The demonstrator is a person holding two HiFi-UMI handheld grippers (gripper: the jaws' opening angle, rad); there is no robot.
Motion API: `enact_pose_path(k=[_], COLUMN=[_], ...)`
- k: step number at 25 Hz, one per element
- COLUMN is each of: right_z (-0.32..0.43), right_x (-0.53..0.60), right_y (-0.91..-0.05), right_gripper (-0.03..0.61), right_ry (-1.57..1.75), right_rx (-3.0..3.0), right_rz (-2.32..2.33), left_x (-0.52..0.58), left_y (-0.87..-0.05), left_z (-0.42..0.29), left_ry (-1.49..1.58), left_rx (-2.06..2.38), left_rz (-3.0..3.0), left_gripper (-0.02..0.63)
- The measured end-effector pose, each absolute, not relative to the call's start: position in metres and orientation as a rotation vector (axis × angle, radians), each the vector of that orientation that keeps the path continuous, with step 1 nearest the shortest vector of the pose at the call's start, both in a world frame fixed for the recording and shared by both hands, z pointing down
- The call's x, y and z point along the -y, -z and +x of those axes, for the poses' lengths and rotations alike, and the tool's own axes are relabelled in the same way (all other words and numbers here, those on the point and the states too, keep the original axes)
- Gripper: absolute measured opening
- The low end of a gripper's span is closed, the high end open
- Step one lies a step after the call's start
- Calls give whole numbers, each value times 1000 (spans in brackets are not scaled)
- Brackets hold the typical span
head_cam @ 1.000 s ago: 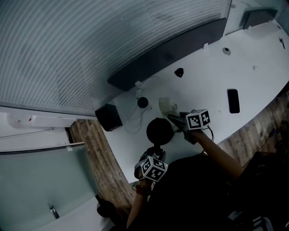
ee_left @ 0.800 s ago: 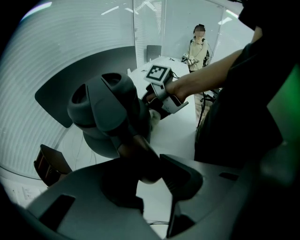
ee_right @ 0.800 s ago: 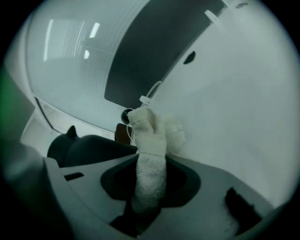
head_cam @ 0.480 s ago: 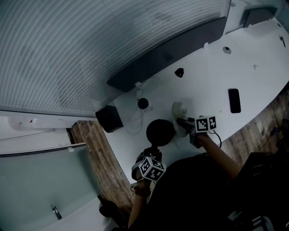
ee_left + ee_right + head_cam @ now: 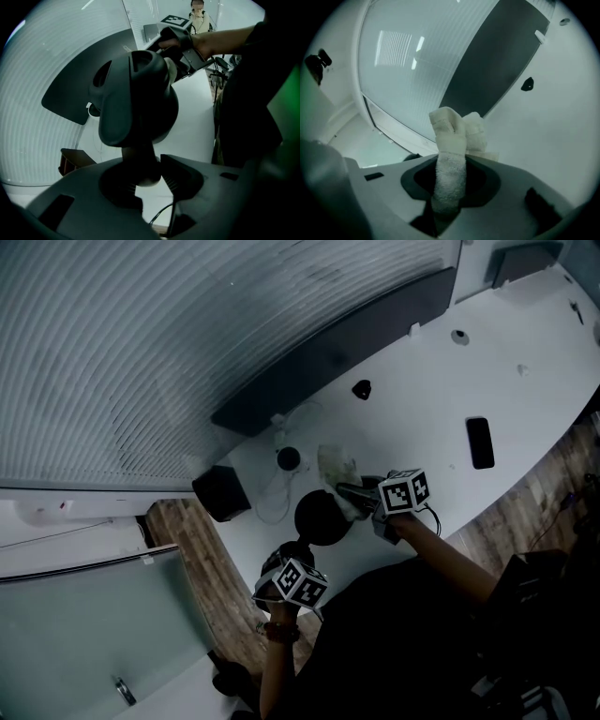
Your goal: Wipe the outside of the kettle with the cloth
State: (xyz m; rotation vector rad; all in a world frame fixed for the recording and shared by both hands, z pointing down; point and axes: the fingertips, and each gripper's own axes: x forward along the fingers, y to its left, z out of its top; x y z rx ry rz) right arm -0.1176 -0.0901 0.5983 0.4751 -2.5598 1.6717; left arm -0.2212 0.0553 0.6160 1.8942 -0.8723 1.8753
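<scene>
The black kettle (image 5: 321, 517) stands on the white table (image 5: 525, 409). In the left gripper view it fills the middle as a dark round body (image 5: 136, 98). My left gripper (image 5: 298, 557) comes from below, and the kettle's handle (image 5: 140, 161) sits between its jaws (image 5: 146, 176). Those jaws have just been opening a little, and the pads still touch the handle. My right gripper (image 5: 354, 495) is shut on the white cloth (image 5: 336, 465), which hangs against the kettle's upper right side. In the right gripper view the cloth (image 5: 452, 136) sticks up out of the jaws (image 5: 450, 187).
A black phone (image 5: 479, 442) lies to the right on the table. A black box (image 5: 221, 491) sits at the table's left end beside a small round black object (image 5: 289, 458) with a cable. A dark panel (image 5: 328, 343) runs along the wall. A person (image 5: 199, 16) sits far off.
The right gripper swung the cloth out to the right, then brought it back against the kettle's side. The left gripper shifted slightly left and tilted, with the handle still between its jaws.
</scene>
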Motion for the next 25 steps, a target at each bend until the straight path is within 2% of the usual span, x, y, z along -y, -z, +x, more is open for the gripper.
enact_pose_path(k=[8, 12, 17, 21, 25], right_z=[-107, -95, -71, -93, -115], right_x=[71, 52, 87, 79, 54], right_y=[-696, -711, -632, -544, -548], right_gripper=[103, 103, 103, 104, 104], right_ry=[-1868, -1862, -1789, -1617, -1439], right_rx=[2211, 2130, 2471, 2760, 2731], right_rz=[492, 490, 535, 205, 138], left_x=[-44, -32, -11, 11, 29], left_y=[-610, -617, -605, -614, -618], left_z=[-234, -243, -241, -240, -231], left_ry=[-1987, -2056, -2197, -2372, -2513], left_rx=[730, 660, 518, 372, 194], left_rz=[1970, 2053, 2100, 2211, 2321], left_gripper=[137, 137, 140, 144, 144])
